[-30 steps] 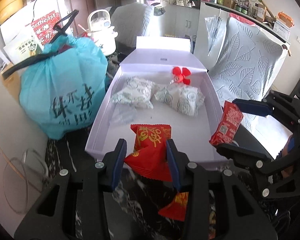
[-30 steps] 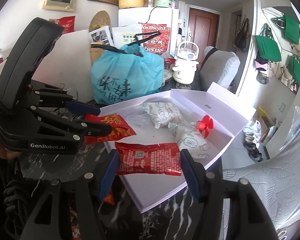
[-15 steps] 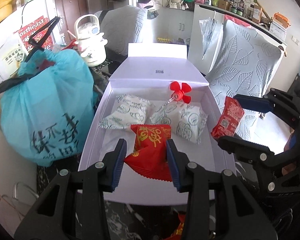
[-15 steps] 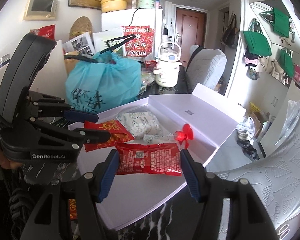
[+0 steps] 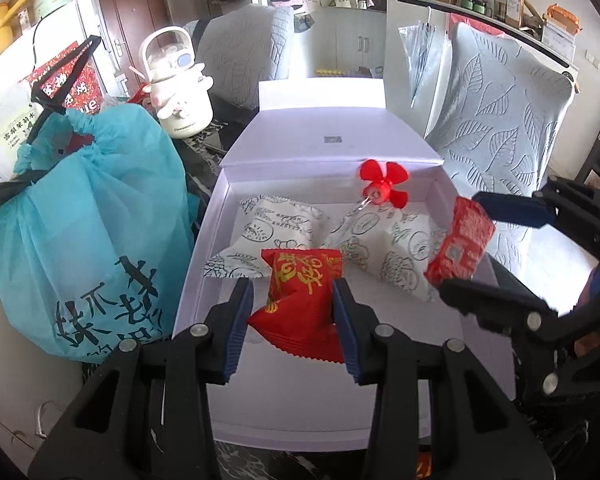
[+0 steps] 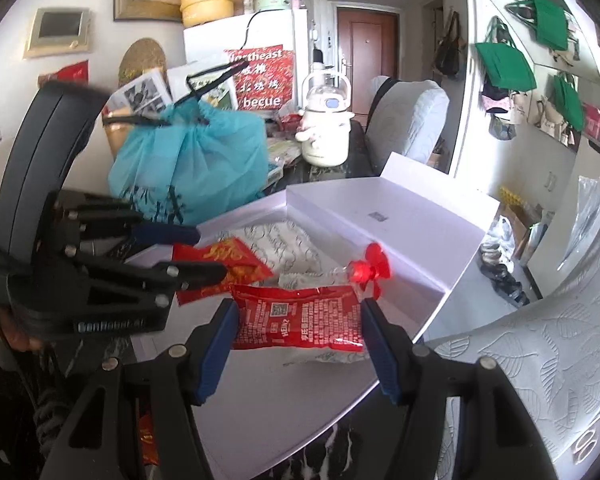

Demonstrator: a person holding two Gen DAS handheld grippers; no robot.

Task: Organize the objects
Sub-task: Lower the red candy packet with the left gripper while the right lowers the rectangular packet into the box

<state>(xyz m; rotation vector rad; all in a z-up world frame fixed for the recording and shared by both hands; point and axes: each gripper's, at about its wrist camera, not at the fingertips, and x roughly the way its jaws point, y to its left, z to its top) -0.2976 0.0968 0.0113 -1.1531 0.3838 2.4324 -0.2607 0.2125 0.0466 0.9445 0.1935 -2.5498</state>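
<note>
Both grippers have carried their packets forward over the white box (image 5: 204,248) since a second ago. Left of the box sits one teal bag (image 5: 84,232). Over the box, the left gripper (image 5: 293,308) clamps one red snack packet (image 5: 300,300); two white patterned packets (image 5: 276,228) and one red fan toy (image 5: 382,188) lie behind it. Rightmost, the right gripper (image 6: 296,320) clamps one red sachet (image 6: 300,316), its printed code legible only in the right view; another red packet below the box is cut off.
</note>
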